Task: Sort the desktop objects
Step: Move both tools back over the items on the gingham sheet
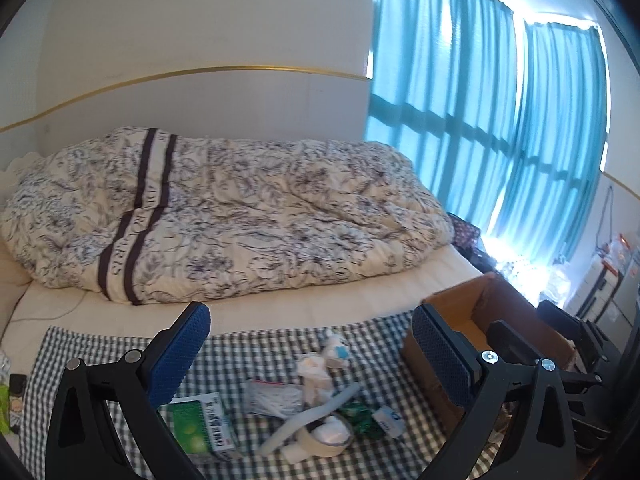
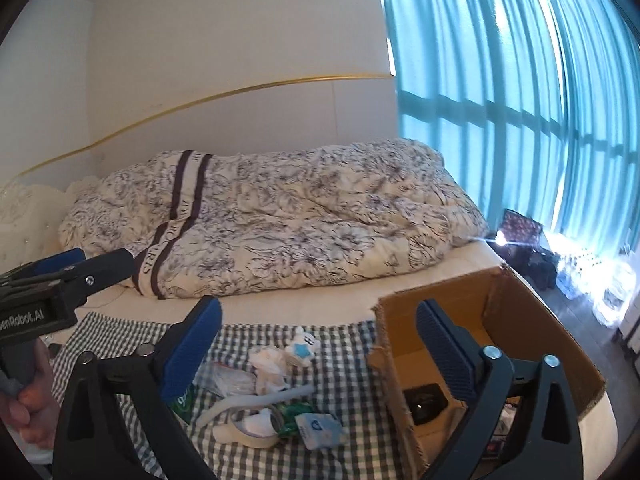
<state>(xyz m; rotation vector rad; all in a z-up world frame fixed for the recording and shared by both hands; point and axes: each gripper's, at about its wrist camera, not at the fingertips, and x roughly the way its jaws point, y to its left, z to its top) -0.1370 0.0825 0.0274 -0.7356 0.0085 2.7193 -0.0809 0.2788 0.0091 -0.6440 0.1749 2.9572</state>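
Jaws on both the left gripper (image 1: pixel 311 354) and the right gripper (image 2: pixel 318 350) are wide open and hold nothing. Below them the tape roll (image 1: pixel 326 438), green box (image 1: pixel 200 428), small toy (image 2: pixel 303 347) and packets wait on the checked cloth (image 2: pixel 344 356). The cardboard box (image 2: pixel 536 312) beside them holds only a few things, so most sorting is probably left.

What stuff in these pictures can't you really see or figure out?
- Inside of the cardboard box: in the right wrist view the right gripper covers much of it; only a dark item shows.
- Green box: in the left wrist view a finger of the left gripper covers one end, and its print is too small to read.
- Things on the floor by the curtain: washed out by window glare in both views.
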